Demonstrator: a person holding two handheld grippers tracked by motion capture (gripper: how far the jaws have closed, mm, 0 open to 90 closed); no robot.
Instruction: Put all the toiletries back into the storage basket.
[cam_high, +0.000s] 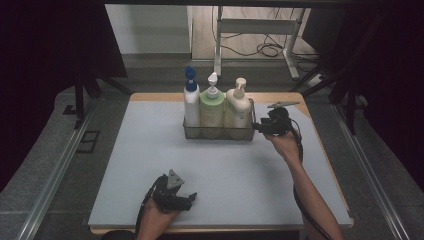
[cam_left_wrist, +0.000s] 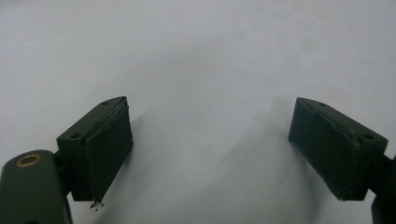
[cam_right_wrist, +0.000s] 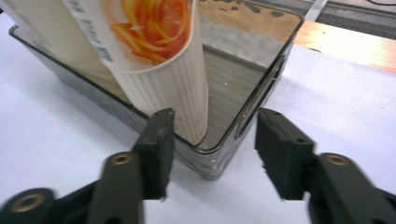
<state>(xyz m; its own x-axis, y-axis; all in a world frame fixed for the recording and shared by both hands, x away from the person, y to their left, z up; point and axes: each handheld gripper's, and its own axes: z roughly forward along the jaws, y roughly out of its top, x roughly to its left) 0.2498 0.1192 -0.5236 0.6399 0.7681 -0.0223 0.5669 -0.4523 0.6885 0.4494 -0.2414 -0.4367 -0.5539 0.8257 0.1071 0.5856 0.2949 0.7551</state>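
Note:
A smoky clear basket (cam_high: 218, 134) stands at the far middle of the mat and holds three upright bottles: a white one with a blue cap (cam_high: 191, 102), a green pump bottle (cam_high: 212, 107) and a cream pump bottle (cam_high: 238, 107). My right gripper (cam_high: 256, 127) is at the basket's right end. In the right gripper view its jaws (cam_right_wrist: 212, 149) stand open astride the basket's near corner (cam_right_wrist: 261, 88), with the ribbed cream bottle (cam_right_wrist: 159, 79) just inside; the right pad is clear of the wall. My left gripper (cam_high: 190, 199) rests near the front edge, open (cam_left_wrist: 210, 144) over bare mat.
A pale blue mat (cam_high: 150, 165) covers the wooden table, whose edge (cam_high: 320, 145) shows at the right. Metal rails run along both sides of the table. A desk frame and cables (cam_high: 265, 47) stand on the floor beyond.

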